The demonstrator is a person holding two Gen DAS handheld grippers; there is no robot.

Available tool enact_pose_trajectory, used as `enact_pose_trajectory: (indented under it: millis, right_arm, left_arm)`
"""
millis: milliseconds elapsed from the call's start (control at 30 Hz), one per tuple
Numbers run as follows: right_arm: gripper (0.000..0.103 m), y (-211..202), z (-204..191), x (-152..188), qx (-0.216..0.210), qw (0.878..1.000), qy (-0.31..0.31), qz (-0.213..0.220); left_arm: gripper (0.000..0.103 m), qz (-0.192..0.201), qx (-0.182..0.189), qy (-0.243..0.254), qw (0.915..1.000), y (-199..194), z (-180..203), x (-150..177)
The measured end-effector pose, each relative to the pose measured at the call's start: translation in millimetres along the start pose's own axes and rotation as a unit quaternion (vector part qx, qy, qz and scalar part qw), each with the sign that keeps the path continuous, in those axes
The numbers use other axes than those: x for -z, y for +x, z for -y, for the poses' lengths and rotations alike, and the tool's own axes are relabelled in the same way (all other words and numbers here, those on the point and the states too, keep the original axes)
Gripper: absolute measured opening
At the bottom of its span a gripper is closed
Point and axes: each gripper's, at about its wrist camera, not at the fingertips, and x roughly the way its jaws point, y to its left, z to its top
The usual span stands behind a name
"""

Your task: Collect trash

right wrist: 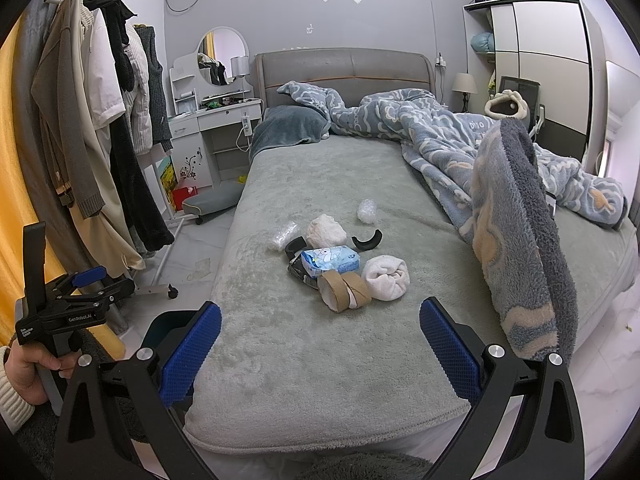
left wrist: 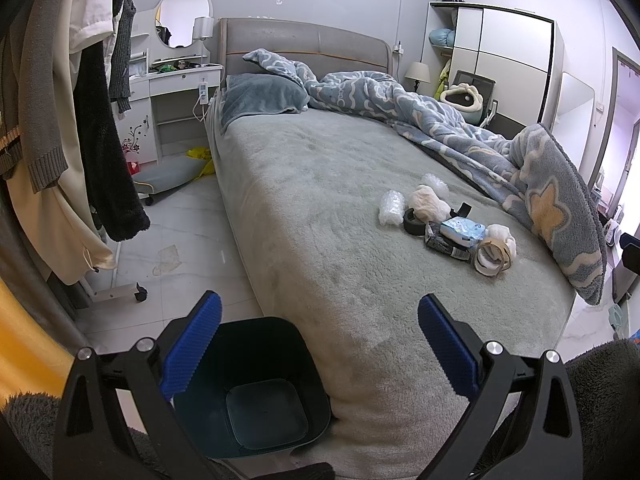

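Observation:
A heap of trash lies on the grey bed [left wrist: 320,184] [right wrist: 320,344]: cardboard tape rolls [left wrist: 492,258] [right wrist: 346,290], a blue tissue pack [left wrist: 464,230] [right wrist: 332,261], a white wad [right wrist: 386,278], bubble wrap [left wrist: 390,208] [right wrist: 368,211] and a black curved piece [right wrist: 367,240]. A dark bin [left wrist: 252,388] [right wrist: 160,328] stands on the floor at the bed's near left corner. My left gripper [left wrist: 320,344] is open above the bin's rim and the bed corner, holding nothing. My right gripper [right wrist: 320,348] is open over the bed's foot, short of the heap. The left gripper [right wrist: 88,284] shows in the right wrist view, held by a hand.
A blue patterned blanket [left wrist: 552,204] [right wrist: 516,248] is bunched along the bed's right side. A clothes rack [left wrist: 80,120] [right wrist: 104,128] with hanging garments stands left of the bed. A white dressing table [left wrist: 176,92] and a wardrobe [right wrist: 548,64] line the far wall.

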Motion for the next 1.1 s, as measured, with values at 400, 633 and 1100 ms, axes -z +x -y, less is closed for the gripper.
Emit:
enact_pose_trajectory:
  millis: [400,633,1100]
  right_arm:
    - [0.100,8.8,-0.2,-6.2,0.007,1.000,0.014,-0.010]
    - [0.100,49.3,3.5,-24.5,-0.009,1.000,0.016,-0.018]
    - [0.100,135.0,15.8,-61.4,-0.014,0.998,-0.031,-0.046]
  left_arm:
    - [0.100,-0.003,0.016,0.002,0.9999,-5.0,4.7,-2.1]
    - [0.100,-0.005,0.046,0.037,0.9983,16.3,9.6,-15.1]
    - [0.091,-0.023,0.084,0.074,0.9934,74.1,3.4,-41.5]
